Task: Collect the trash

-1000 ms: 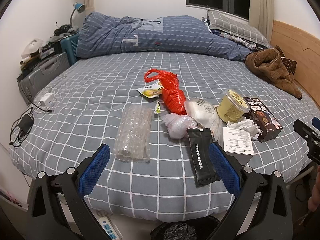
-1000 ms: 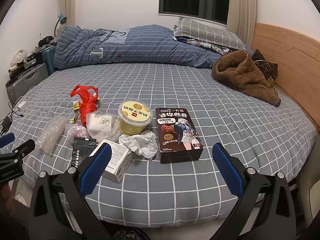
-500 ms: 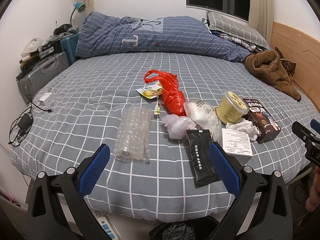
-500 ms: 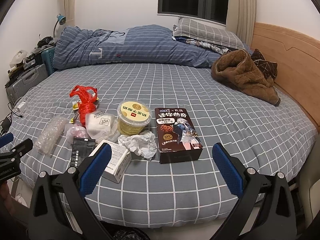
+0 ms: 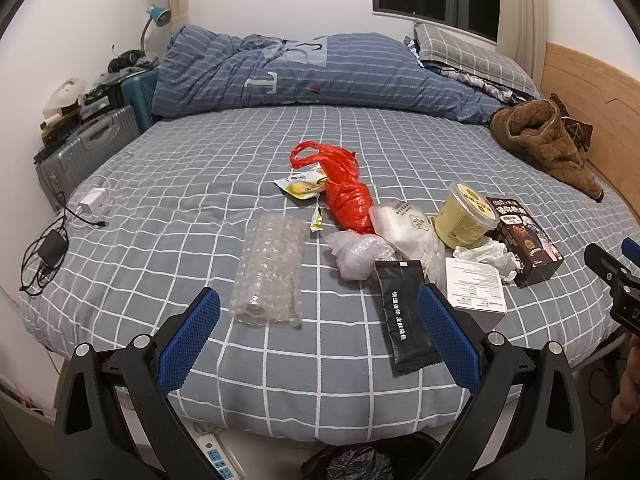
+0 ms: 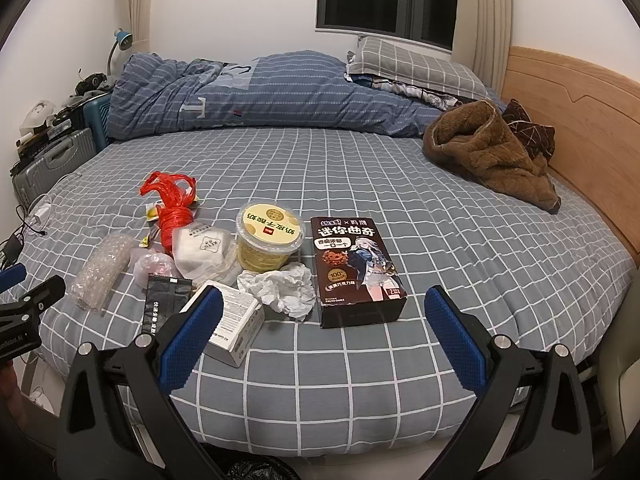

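Hovering off the near edge of a bed covered in a grey sheet with white grid lines [image 5: 200, 200], the left gripper [image 5: 318, 330] has its blue-padded fingers [image 5: 188, 338] spread wide with nothing between them. The right gripper [image 6: 324, 334] hangs likewise at the near edge, its fingers [image 6: 456, 338] wide and empty.

Trash lies in a loose cluster on the near half of the bed. A clear roll of bubble wrap [image 5: 268, 272] sits at the left of the cluster. Right of it is a crumpled clear plastic bag [image 5: 358, 254], and behind that a twisted red plastic bag [image 5: 346, 196] with a small yellow and white snack wrapper [image 5: 302, 186] touching its left side. A flat black sachet with white lettering [image 5: 404, 318] lies nearest the edge, beside a white cardboard box [image 6: 236, 324]. A white packet holding a folded mask [image 6: 202, 250] rests against a round yellow plastic tub with a printed lid [image 6: 270, 240]. A wad of crumpled white tissue [image 6: 280, 288] touches the tub's near side, and a dark brown biscuit box with a cartoon figure [image 6: 358, 270] lies flat at the right end.

Farther off, a brown fleece garment [image 6: 484, 156] lies by the wooden headboard [image 6: 580, 108], and a rumpled blue striped duvet [image 5: 312, 76] runs along the far side. A black bin bag [image 5: 352, 462] shows below the bed edge.
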